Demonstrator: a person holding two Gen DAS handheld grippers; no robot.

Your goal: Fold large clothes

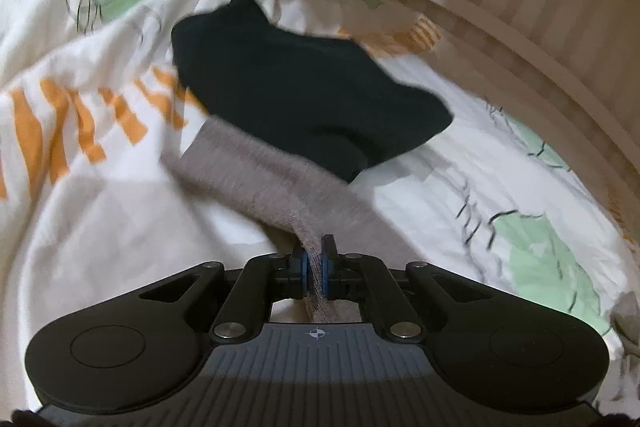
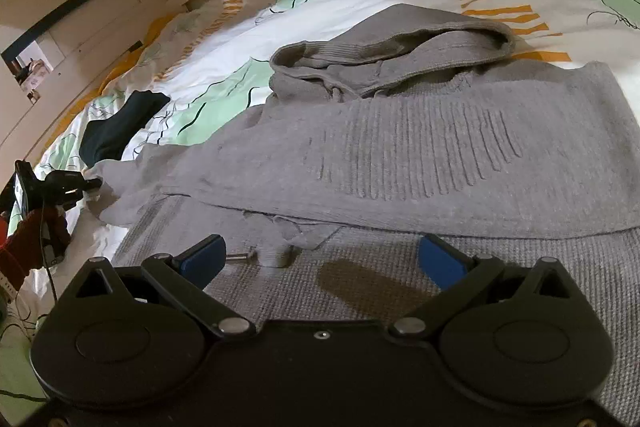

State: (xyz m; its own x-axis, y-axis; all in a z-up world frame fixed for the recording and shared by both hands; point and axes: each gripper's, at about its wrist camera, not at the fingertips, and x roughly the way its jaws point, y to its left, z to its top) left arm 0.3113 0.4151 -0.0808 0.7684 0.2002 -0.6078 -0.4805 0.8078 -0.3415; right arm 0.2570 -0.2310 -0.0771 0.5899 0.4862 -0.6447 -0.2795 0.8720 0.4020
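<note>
A grey knitted hooded sweater [image 2: 400, 147] lies flat on the bed, hood toward the far side. Its left sleeve [image 2: 132, 183] stretches out to the left. My left gripper [image 1: 315, 267] is shut on the end of that grey sleeve [image 1: 256, 171] and holds it just above the duvet; it also shows in the right wrist view [image 2: 86, 187] at the far left. My right gripper [image 2: 322, 259] is open and empty, low over the sweater's lower body, with a drawstring end between its blue pads [image 2: 202, 259].
A dark folded garment [image 1: 304, 87] lies on the white patterned duvet [image 1: 100, 187] beyond the sleeve; it also shows in the right wrist view [image 2: 120, 131]. A pale wooden bed frame [image 1: 520, 27] runs along the far side. A red-sleeved hand [image 2: 28, 239] holds the left gripper.
</note>
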